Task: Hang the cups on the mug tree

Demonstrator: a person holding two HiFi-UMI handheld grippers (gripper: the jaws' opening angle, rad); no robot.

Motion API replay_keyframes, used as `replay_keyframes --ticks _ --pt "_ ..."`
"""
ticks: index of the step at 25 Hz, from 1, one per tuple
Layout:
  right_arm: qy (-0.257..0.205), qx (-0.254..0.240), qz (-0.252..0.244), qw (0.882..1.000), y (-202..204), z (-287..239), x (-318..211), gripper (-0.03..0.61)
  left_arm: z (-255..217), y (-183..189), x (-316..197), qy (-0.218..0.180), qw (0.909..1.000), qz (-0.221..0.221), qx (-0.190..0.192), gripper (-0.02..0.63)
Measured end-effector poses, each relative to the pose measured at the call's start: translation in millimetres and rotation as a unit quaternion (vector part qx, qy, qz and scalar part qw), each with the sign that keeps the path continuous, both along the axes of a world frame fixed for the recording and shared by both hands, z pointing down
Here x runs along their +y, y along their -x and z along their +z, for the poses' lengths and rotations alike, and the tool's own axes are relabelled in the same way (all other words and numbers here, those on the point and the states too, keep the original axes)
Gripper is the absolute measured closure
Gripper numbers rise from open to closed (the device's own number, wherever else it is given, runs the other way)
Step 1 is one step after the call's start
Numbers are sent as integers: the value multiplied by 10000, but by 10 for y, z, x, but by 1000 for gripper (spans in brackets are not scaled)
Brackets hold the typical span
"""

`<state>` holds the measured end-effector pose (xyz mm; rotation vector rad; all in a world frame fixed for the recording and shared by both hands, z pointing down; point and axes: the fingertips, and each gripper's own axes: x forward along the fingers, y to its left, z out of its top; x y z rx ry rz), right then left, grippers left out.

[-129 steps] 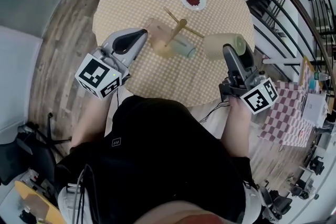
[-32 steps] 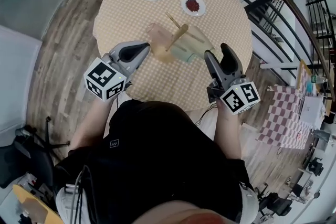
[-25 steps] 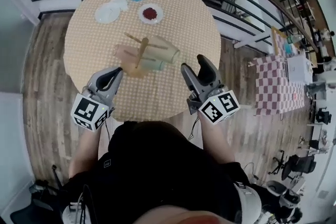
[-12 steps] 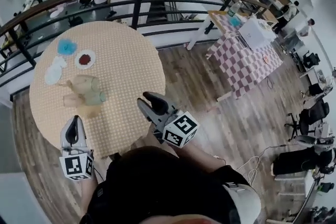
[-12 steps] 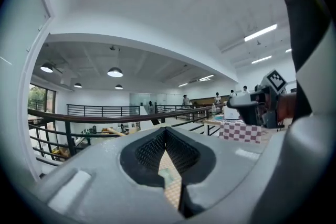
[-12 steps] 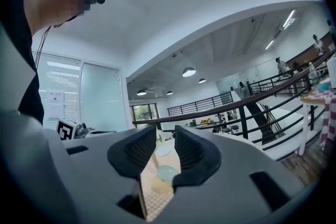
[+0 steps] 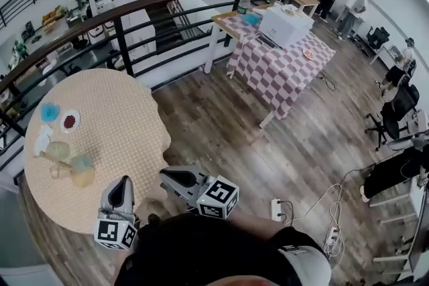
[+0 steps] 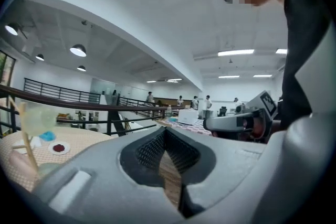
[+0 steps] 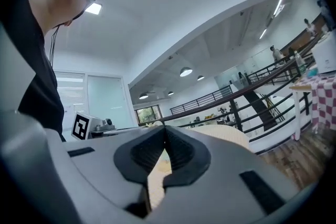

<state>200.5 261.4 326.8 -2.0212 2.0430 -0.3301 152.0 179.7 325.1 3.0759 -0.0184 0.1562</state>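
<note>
On the round checked table (image 7: 120,117) at the left stands the wooden mug tree (image 7: 52,159). Three cups hang around it: a pale green cup (image 7: 57,149), a bluish cup (image 7: 84,162) and a peach cup (image 7: 82,178). In the left gripper view the green cup (image 8: 38,117) shows at the far left. My left gripper (image 7: 123,180) is shut and empty at the table's near edge, right of the tree. My right gripper (image 7: 163,174) is shut and empty, past the table's edge over the floor. Both jaw pairs meet with nothing between them (image 8: 165,131) (image 9: 164,131).
A red dish (image 7: 69,121), a blue object (image 7: 49,112) and a white plate (image 7: 41,141) lie at the table's far side. A black railing (image 7: 154,7) runs behind. A checked-cloth table (image 7: 281,57) with a white box stands beyond. A power strip (image 7: 276,209) lies on the wood floor.
The head view has swung right, away from the table. Both grippers have drawn back from the cups to the table's edge. The right jaws, open before, are now shut with nothing in them.
</note>
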Motion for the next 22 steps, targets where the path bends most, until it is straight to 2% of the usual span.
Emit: replay_keyframes --ticks 4,7,10,14,22 --pt "-158 150 502 9985 -67 -106 337 563 -98 -260 450 34 9965 840 4 607" --pt "-230 210 792 9964 -62 -152 462 563 -145 -308 664 72 9915 1293 81 607" --pt "-349 399 1038 9932 -109 -238 522 563 -217 -371 782 -101 9851 1701 224 607" --pt "-338 407 1067 9929 -86 -278 428 565 -332 -359 741 -251 9834 1769 314 607" --pt "-18 363 855 9957 41 -208 185 565 -298 -176 550 -159 9879 1539 141 607"
